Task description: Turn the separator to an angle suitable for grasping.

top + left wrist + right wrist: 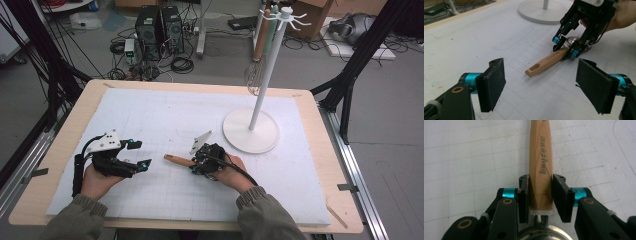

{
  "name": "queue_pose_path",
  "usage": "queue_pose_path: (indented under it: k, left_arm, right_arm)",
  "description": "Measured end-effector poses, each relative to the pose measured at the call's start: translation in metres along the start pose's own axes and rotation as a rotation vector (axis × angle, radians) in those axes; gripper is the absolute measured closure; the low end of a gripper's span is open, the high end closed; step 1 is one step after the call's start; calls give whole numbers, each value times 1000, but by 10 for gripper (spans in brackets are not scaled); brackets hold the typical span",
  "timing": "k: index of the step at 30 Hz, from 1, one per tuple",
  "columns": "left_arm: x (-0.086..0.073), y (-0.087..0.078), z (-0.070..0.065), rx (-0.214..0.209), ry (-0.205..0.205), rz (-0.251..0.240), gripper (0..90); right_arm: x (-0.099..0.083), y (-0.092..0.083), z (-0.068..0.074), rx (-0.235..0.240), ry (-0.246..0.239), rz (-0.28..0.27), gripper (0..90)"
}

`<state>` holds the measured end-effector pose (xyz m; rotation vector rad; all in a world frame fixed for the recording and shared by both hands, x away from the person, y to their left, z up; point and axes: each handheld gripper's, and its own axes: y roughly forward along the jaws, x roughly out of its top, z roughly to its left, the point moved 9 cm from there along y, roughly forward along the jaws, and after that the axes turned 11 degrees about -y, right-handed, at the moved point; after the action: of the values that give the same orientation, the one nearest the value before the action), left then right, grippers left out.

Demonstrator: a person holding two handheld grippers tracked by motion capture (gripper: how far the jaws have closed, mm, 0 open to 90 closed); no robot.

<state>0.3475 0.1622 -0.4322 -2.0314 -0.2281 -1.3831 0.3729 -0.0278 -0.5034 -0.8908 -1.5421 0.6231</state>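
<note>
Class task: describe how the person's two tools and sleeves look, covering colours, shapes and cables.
Both tools, left and right, are black linkages with teal joints, flat black pads and a grey three-cornered plate on top. A black cable trails from each. The sleeves are olive green.

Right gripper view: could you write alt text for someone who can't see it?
Two black jaws of the right gripper clamp the lower end of a wooden handle, which lies on a white gridded mat. A round metal part sits below the handle.
</note>
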Motion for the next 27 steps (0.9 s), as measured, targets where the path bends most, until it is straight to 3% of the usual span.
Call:
queue_pose_path:
  k: [3,9,14,19,27]
  left_arm:
    - [-1,1,0,1,0,3,236]
    - [-1,0,1,0,-1,3,237]
    - [-1,1,1,-2,0,3,237]
    - [0,1,0,-4,3,1,237]
    - [0,2,-2,-6,4,2,237]
  right_arm:
    - [2,-1,1,-18,-32,7,694]
    - [3,-4,-1,-19,-31,-11,702]
    - [3,-4,1,12,-5,-33,698]
    - [1,0,3,10,-19,-4,689]
    - [0,-1,2,27,38,-17,696]
